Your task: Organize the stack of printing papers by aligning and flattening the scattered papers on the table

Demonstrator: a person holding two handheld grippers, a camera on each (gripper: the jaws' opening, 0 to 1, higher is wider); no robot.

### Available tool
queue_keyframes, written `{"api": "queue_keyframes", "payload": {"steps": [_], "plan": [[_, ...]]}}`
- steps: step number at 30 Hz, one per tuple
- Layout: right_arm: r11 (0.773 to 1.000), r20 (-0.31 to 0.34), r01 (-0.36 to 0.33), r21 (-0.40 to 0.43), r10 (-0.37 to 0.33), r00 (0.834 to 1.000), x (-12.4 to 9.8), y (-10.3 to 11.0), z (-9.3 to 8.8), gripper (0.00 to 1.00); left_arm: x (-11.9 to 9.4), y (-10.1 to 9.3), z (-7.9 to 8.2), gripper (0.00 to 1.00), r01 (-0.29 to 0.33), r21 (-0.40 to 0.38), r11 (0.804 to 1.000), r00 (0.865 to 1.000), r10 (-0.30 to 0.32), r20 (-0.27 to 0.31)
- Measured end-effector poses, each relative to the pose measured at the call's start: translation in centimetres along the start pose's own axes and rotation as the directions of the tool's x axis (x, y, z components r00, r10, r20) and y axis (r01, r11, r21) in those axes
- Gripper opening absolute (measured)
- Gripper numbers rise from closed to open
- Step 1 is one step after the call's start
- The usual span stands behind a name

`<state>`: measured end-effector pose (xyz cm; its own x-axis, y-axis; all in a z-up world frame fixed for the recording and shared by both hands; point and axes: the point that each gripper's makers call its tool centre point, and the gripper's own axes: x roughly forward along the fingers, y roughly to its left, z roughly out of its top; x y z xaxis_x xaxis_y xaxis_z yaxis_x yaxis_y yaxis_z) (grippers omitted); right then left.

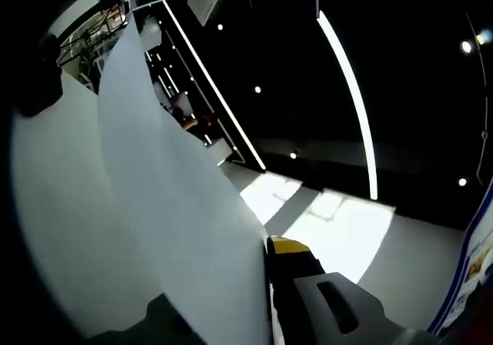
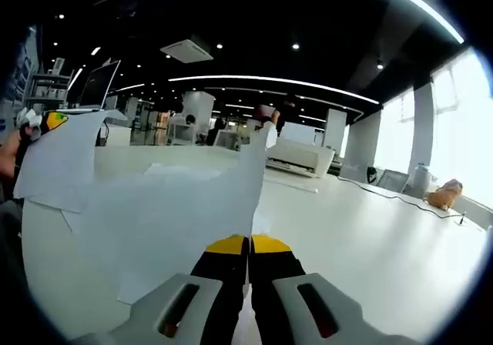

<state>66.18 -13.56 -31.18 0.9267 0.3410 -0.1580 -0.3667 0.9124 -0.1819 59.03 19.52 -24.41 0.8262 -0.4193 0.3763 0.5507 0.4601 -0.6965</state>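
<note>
Presently, the papers (image 2: 169,206) are held lifted off the table (image 2: 370,237), clamped in both the right gripper (image 2: 249,246) and left gripper (image 1: 271,262), with alignment and flattening judged outstanding.

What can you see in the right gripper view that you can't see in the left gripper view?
The right gripper view looks across a white table in a big room, with a bright window, a small orange thing and the left gripper pinching the paper's far corner. The right gripper is shut on the near edge. The left gripper view points up at a dark ceiling with a long light strip. Both views show white paper held up, and yellow-tipped jaws closed on it.
</note>
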Motion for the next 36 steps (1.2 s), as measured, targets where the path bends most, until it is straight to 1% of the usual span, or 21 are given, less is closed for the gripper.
{"api": "queue_keyframes", "payload": {"steps": [12,22,24,28,36], "plan": [[1.000,0.001,0.001,0.002,-0.001,1.000,0.0,-0.1,0.0,0.00,0.0,0.1,0.2,0.08,0.004,-0.008,1.000,1.000,-0.004,0.003],[1.000,0.007,-0.004,0.014,0.004,1.000,-0.1,-0.2,0.1,0.00,0.0,0.2,0.0,0.08,0.009,0.000,1.000,1.000,-0.009,-0.005],[1.000,0.012,-0.004,0.013,0.004,1.000,-0.1,-0.3,0.2,0.00,0.1,0.3,0.0,0.08,0.007,-0.001,1.000,1.000,-0.007,-0.008],[0.998,0.035,-0.020,0.051,0.018,0.999,-0.2,-0.3,0.9,0.00,0.1,0.4,0.0,0.08,0.004,-0.005,1.000,1.000,-0.004,-0.012],[0.997,0.059,-0.029,0.071,0.025,0.998,-0.2,0.1,1.5,0.00,0.1,0.6,0.0,0.08,0.002,0.008,1.000,1.000,-0.002,-0.015]]}}
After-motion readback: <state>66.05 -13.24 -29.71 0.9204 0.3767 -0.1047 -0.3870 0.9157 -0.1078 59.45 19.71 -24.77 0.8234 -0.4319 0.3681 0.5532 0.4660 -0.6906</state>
